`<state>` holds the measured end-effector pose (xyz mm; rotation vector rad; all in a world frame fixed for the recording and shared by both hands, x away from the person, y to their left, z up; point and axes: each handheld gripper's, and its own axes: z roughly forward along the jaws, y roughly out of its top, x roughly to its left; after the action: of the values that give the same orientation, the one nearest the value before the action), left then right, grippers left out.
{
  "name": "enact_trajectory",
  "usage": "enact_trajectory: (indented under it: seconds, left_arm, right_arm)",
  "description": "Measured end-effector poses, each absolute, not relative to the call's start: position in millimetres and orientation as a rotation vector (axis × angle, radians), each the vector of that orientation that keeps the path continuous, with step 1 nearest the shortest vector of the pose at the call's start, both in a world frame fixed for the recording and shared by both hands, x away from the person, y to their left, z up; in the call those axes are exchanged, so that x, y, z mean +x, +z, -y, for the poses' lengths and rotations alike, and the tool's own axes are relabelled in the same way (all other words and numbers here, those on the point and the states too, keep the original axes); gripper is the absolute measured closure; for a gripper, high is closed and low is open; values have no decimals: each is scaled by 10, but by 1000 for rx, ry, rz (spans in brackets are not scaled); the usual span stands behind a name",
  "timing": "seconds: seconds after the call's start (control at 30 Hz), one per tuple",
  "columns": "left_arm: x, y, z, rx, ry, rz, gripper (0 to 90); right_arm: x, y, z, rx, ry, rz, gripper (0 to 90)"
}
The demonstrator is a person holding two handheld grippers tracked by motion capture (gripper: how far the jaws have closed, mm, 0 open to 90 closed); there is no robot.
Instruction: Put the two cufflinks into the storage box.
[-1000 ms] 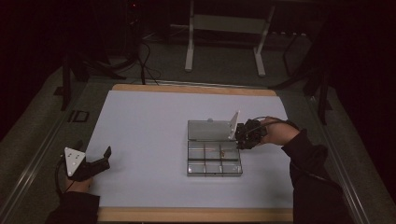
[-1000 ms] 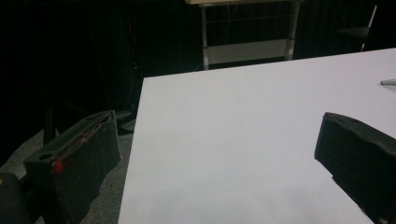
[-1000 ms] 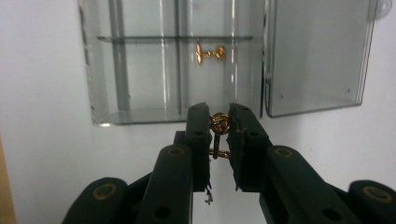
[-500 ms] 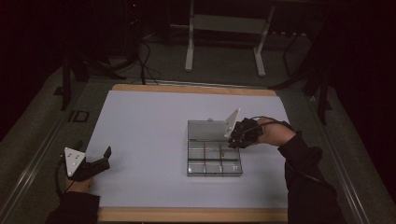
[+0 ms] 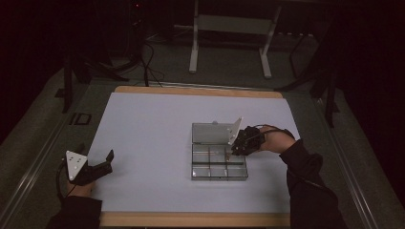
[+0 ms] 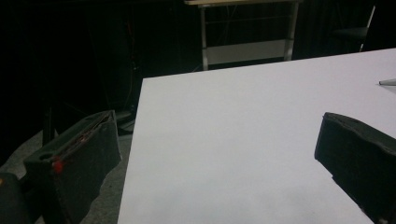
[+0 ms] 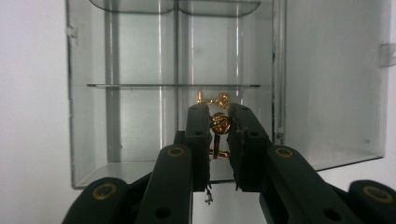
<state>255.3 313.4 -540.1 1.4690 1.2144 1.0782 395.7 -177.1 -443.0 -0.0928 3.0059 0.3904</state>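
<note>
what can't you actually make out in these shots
- Gold piece in the right tool, right gripper view: the jaws cover its sides, so its shape is unclear.
- Clear compartment box, high view: contents too small to identify.
- Left tool, left gripper view: right jaw cut off by the frame edge.

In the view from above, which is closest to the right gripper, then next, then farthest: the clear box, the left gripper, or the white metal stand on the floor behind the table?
1. Clear box: right under the right gripper, at its near right corner.
2. White metal stand: on the floor beyond the table's far edge.
3. Left gripper: across the table, near its left edge.
</note>
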Motion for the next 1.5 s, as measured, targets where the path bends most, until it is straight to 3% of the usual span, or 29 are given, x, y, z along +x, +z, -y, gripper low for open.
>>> enact_trajectory:
  seconds: [0.7, 1.13, 1.27, 1.5]
  left_arm:
    - [2553, -5402, -3132, 1468, 1079, -1214, 4]
    - [2548, -5402, -3136, 1465, 1080, -1215, 4]
    - [2550, -5402, -3136, 1463, 1079, -1216, 4]
    - [2552, -5402, -3136, 1464, 1078, -1216, 4]
  right_arm:
    - [4072, -4879, 1758, -47, 269, -3036, 785]
    - [4086, -4940, 1717, -43, 204, -3038, 780]
    - [4094, -4936, 1709, -25, 194, -3044, 723]
    - [4092, -4797, 1682, -32, 199, -3031, 719]
